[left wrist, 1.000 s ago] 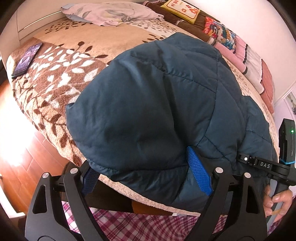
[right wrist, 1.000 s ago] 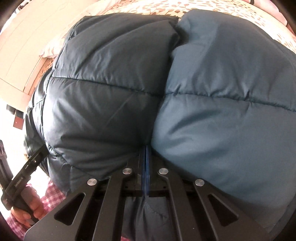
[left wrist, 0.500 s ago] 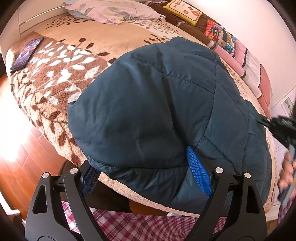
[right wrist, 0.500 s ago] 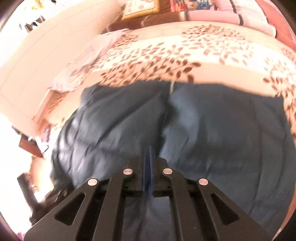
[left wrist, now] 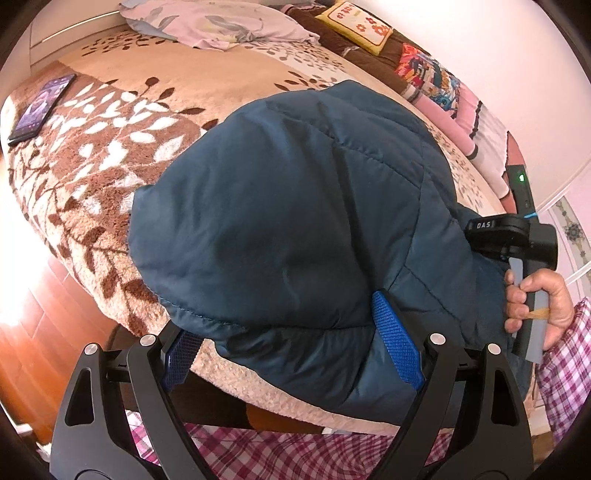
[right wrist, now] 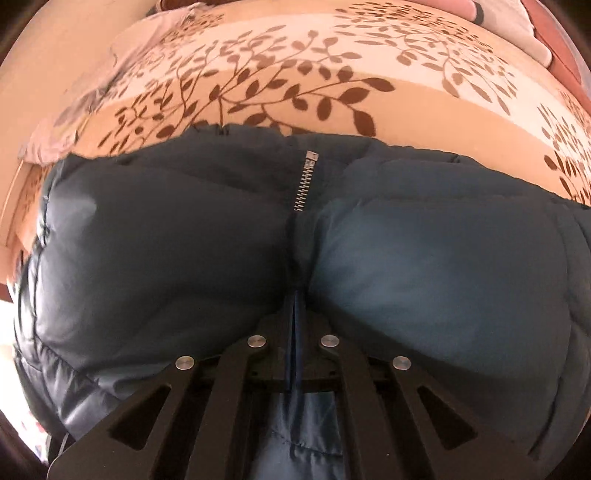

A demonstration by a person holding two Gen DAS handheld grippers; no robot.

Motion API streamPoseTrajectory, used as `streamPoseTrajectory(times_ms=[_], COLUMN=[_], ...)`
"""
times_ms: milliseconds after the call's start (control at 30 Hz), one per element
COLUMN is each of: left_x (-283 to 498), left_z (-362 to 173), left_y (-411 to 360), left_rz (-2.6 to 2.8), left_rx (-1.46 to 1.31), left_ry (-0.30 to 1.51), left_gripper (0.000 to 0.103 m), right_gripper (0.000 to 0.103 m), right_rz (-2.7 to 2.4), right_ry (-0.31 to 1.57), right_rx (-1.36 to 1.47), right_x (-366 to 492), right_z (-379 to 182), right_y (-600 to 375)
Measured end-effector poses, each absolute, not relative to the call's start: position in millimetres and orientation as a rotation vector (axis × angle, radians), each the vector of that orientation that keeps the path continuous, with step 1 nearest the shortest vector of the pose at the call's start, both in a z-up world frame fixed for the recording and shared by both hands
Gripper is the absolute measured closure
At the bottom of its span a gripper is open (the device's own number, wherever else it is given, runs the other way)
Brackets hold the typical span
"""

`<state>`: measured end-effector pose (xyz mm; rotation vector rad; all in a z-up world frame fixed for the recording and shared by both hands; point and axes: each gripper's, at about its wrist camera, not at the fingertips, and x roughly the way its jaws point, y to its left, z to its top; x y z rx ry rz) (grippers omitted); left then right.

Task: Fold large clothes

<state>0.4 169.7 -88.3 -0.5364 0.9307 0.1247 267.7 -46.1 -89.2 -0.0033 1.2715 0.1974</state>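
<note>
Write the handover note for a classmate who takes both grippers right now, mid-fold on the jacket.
Left gripper: open, its blue pads either side of the near edge of the puffy navy jacket, not clamped.
Right gripper: shut on jacket fabric near the zipper.
The jacket lies bunched at the near edge of the leaf-patterned bed; a phone and pillows sit farther back.
Done: jacket on the bed, one hold taken.
Left: likely close the left gripper, spread the jacket flat, then fold. No neat fold shows yet.

Leaf-patterned bed (left wrist: 110, 155) bearing blue puffer jacket (left wrist: 295, 221), phone (left wrist: 40, 107), pillows (left wrist: 221, 26).
</note>
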Motion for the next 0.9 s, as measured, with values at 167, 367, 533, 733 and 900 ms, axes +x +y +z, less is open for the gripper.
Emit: streamPoseTrajectory(times_ms=[167, 367, 533, 733, 900], left_x=[4.3, 4.0, -0.6, -1.3, -3.6], left_z=[-90.3, -90.0, -85.8, -79.8, -76.8], left_y=[171.9, 170.0, 167.5, 162.6, 158.6], left_rz=[0.116, 0.136, 0.156, 0.172, 0.182], left_rx=[-0.550, -0.540, -0.515, -0.484, -0.462], left_ry=[0.933, 0.937, 0.931, 0.920, 0.912], left_gripper=[0.017, 0.017, 0.017, 0.017, 0.017], right_gripper=[0.103, 0.103, 0.103, 0.103, 0.103], right_rz=[0.205, 0.197, 0.259, 0.385, 0.437], right_ry=[1.272, 1.278, 1.210, 1.109, 1.132], right_rx=[0.009, 0.024, 0.115, 0.092, 0.151], right_x=[266.4, 267.8, 251.3, 183.6, 132.1], right_z=[-92.6, -88.1, -48.9, -1.9, -8.8], right_y=[-46.6, -48.0, -64.2, -70.3, -81.9])
